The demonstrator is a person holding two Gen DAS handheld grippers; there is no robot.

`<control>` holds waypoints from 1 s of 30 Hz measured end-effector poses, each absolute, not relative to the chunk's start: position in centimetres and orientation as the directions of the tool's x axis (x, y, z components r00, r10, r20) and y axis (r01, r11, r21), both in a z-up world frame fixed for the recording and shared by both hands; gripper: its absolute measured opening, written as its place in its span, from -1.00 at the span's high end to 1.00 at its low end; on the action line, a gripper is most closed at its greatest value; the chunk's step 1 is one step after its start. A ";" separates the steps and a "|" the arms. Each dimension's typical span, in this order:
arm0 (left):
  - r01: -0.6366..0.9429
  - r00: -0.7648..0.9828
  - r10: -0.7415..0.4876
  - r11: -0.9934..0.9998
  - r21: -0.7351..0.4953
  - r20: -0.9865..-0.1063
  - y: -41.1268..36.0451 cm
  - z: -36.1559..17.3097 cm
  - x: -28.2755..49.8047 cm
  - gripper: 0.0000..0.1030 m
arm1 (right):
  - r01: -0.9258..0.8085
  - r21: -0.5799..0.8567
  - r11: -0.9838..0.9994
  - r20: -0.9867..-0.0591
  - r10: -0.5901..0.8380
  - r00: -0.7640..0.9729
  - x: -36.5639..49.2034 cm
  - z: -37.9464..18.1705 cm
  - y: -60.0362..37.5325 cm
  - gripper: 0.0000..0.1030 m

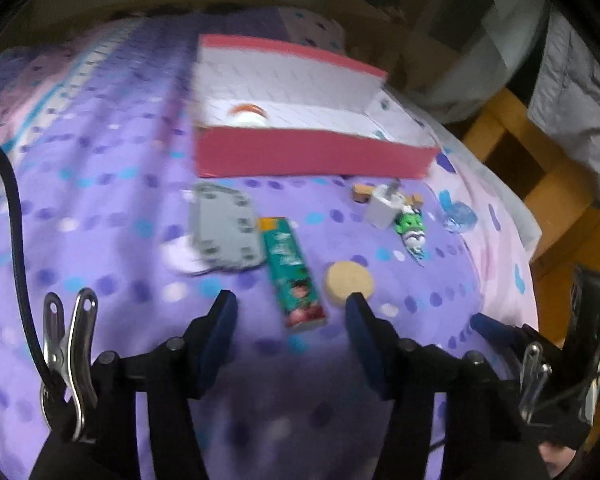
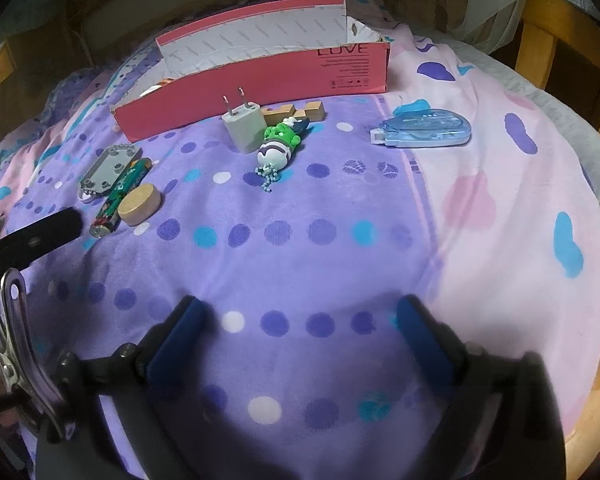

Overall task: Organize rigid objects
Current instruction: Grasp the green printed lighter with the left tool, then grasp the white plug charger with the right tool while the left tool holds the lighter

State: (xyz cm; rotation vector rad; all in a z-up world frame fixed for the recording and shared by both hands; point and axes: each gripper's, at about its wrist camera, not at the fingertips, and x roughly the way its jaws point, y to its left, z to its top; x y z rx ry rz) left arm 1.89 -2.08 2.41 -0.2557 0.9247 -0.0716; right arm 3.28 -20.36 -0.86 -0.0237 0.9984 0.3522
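Observation:
A pink box (image 1: 312,152) (image 2: 260,80) stands open on the purple bedspread, with a small white and orange item (image 1: 247,115) inside. In front of it lie a grey plate (image 1: 224,232) (image 2: 108,166), a green tube (image 1: 292,272) (image 2: 120,196), a round wooden disc (image 1: 349,282) (image 2: 139,204), a white charger plug (image 1: 384,205) (image 2: 246,128), a green toy figure (image 1: 411,232) (image 2: 280,146), a wooden block (image 2: 300,113) and a blue tape dispenser (image 1: 458,216) (image 2: 424,130). My left gripper (image 1: 292,308) is open, just short of the tube's near end. My right gripper (image 2: 300,312) is open and empty over bare bedspread.
The bedspread (image 2: 340,220) drops off at the right edge, with wooden furniture (image 1: 532,160) beyond. The left gripper's finger (image 2: 40,232) shows at the left of the right wrist view. A black cable (image 1: 16,220) hangs at the left.

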 end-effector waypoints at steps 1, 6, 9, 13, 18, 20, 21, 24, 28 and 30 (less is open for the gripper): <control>-0.037 0.592 -0.184 0.966 -0.255 -0.785 -2.4 2.1 2.6 -0.16 | -0.300 0.148 0.942 -0.824 0.285 0.489 3.3 -0.9 -20.4 -0.95; -0.081 0.570 -0.194 0.954 -0.289 -0.798 -1.4 1.2 4.1 0.55 | -0.300 0.153 0.942 -0.824 0.289 0.487 3.4 -0.9 -20.4 -0.95; -0.069 0.602 -0.203 0.950 -0.303 -0.772 -1.2 2.0 2.4 0.55 | -0.302 0.152 0.941 -0.825 0.289 0.486 3.4 -0.9 -20.4 -0.97; -0.086 0.632 -0.215 0.935 -0.343 -0.745 -0.9 3.2 -1.7 0.55 | -0.303 0.151 0.941 -0.826 0.288 0.485 3.4 -0.9 -20.3 -0.97; -0.139 0.594 -0.156 0.946 -0.292 -0.789 -1.2 2.2 -5.0 0.44 | -0.302 0.150 0.941 -0.826 0.288 0.485 3.4 -0.8 -20.3 -0.97; -0.153 0.615 -0.182 0.927 -0.342 -0.767 -0.7 2.2 -5.1 0.09 | -0.303 0.150 0.941 -0.826 0.288 0.485 3.4 -0.8 -20.3 -0.98; -0.160 0.621 -0.194 0.917 -0.365 -0.760 -0.4 2.2 -5.0 -0.14 | -0.303 0.150 0.941 -0.826 0.287 0.485 3.4 -0.8 -20.3 -0.98; -0.211 0.633 -0.139 0.915 -0.343 -0.761 0.0 2.4 -3.8 -0.40 | -0.303 0.149 0.941 -0.827 0.286 0.484 3.4 -0.8 -20.3 -0.98; -0.200 0.597 -0.105 0.941 -0.274 -0.796 -0.9 1.4 -2.3 -0.38 | -0.302 0.148 0.942 -0.827 0.285 0.485 3.4 -0.8 -20.2 -0.98; -0.178 0.617 -0.117 0.942 -0.283 -0.778 -1.1 1.5 -2.6 -0.30 | -0.303 0.147 0.942 -0.827 0.285 0.484 3.4 -0.9 -20.2 -0.99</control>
